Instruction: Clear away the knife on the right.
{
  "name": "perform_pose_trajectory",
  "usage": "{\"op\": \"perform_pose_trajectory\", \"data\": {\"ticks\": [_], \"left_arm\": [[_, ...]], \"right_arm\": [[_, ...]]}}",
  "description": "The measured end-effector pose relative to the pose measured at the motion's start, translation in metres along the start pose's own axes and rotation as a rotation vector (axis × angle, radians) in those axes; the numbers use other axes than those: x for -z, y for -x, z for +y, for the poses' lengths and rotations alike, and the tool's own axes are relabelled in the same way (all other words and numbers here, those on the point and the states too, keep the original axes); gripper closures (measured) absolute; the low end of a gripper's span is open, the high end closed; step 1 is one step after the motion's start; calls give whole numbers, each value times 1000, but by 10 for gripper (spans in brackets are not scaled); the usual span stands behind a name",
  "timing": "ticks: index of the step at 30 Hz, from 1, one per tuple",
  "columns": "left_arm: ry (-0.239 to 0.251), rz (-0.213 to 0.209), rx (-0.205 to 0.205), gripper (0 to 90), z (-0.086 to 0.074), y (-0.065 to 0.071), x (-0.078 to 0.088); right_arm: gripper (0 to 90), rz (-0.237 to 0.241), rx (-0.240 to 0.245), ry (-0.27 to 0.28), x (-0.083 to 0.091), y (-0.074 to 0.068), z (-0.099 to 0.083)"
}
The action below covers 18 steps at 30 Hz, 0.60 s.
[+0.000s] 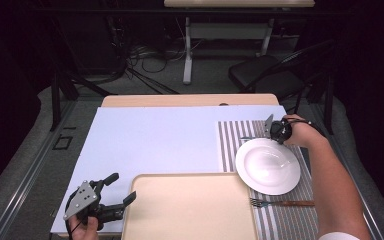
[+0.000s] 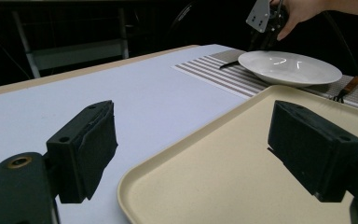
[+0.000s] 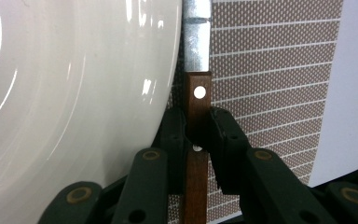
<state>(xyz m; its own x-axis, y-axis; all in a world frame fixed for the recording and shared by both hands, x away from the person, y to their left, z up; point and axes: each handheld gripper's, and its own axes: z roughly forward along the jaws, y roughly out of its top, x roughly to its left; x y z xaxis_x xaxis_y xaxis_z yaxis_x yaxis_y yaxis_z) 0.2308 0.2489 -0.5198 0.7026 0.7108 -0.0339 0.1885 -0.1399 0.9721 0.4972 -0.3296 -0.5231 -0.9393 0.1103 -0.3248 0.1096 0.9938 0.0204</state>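
High view, one plate [image 1: 268, 166], one fork [image 1: 281, 203], right claw [image 3: 196, 135] clamping one knife [image 3: 197, 100] (left claw [image 1: 121, 189] apart)

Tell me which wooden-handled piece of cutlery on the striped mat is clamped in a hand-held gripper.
The knife at the plate's far side: the right hand-held gripper is shut on its handle. The fork, at the plate's near side, lies untouched.

My right gripper [image 1: 276, 131] sat at the white plate's [image 1: 268, 166] far rim on the striped placemat [image 1: 230, 142]. My left gripper [image 1: 120, 189] rested open-jawed beside the beige tray [image 1: 190, 210]. A fork [image 1: 280, 203] lay near the plate.
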Motion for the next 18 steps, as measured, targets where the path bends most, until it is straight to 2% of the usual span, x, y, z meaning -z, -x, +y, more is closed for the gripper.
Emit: {"op": "perform_pose_trajectory", "data": {"ticks": [1, 2, 5, 7, 10, 11, 12, 13, 14, 15, 16, 17, 18], "left_arm": [[1, 0, 1, 156, 0, 0, 0], [1, 0, 1, 156, 0, 0, 0], [1, 0, 0, 156, 0, 0, 0], [1, 1, 1, 156, 0, 0, 0], [1, 1, 2, 156, 0, 0, 0], [0, 3, 2, 156, 0, 0, 0], [0, 2, 3, 156, 0, 0, -1], [0, 2, 3, 156, 0, 0, -1], [0, 2, 3, 156, 0, 0, -1], [2, -1, 2, 156, 0, 0, -1], [1, 2, 1, 156, 1, 0, -1], [1, 2, 3, 156, 0, 0, -1], [1, 2, 3, 156, 0, 0, -1]], "right_arm": [[771, -8, -13, 19, 1, 0, -1], [771, -11, 4, 29, 2, 2, -1], [771, -15, -15, 7, 8, 2, -2], [771, -31, -18, 42, 10, 3, -3], [771, -46, -41, 44, 18, 2, -5], [771, -52, -30, 53, 21, 3, -4], [771, -88, -55, 152, 16, 1, -6], [771, -88, -55, 152, 16, 1, -6], [771, -24, -39, -44, 35, 5, -1], [771, -24, -39, -44, 35, 5, -1], [771, -78, -60, 120, 25, 2, -5], [771, -40, -68, -48, 41, 3, 0], [771, -40, -68, -48, 41, 3, 0]]}}
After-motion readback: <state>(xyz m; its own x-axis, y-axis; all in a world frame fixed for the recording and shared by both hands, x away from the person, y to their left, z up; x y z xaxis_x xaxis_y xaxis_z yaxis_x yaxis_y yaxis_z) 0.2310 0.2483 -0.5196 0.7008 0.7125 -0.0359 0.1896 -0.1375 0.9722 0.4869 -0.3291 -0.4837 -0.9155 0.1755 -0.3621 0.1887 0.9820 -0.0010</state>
